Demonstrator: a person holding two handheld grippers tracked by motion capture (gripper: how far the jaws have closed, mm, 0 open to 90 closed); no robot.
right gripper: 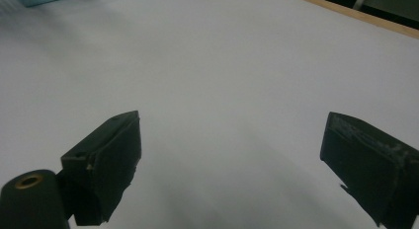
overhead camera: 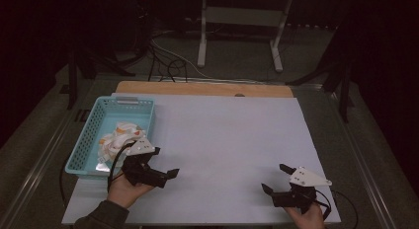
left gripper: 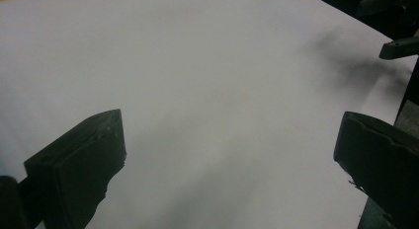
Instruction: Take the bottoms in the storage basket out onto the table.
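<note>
Left hand-held gripper (overhead camera: 165,166) jaws spread wide, empty, just beside the basket (overhead camera: 85,142). Right hand-held gripper (overhead camera: 275,178) also wide open, empty, near the counter (overhead camera: 232,135) front edge. One crumpled cloth (overhead camera: 118,138) in one basket; looks stowed, probably nothing left.

The white surface (overhead camera: 222,140) is lying bare across its middle and right, offering open passage between the left tongs (overhead camera: 165,165) and the right tongs (overhead camera: 275,178), which are standing well apart near the front edge. Along the left edge, the turquoise basket (overhead camera: 89,135) is raising walls around a crumpled cloth (overhead camera: 118,137), blocking low travel there; the left tongs are hovering just beside its near right corner. Ahead of each pair of wide-spread jaws, bare sheet is stretching unobstructed.
</note>
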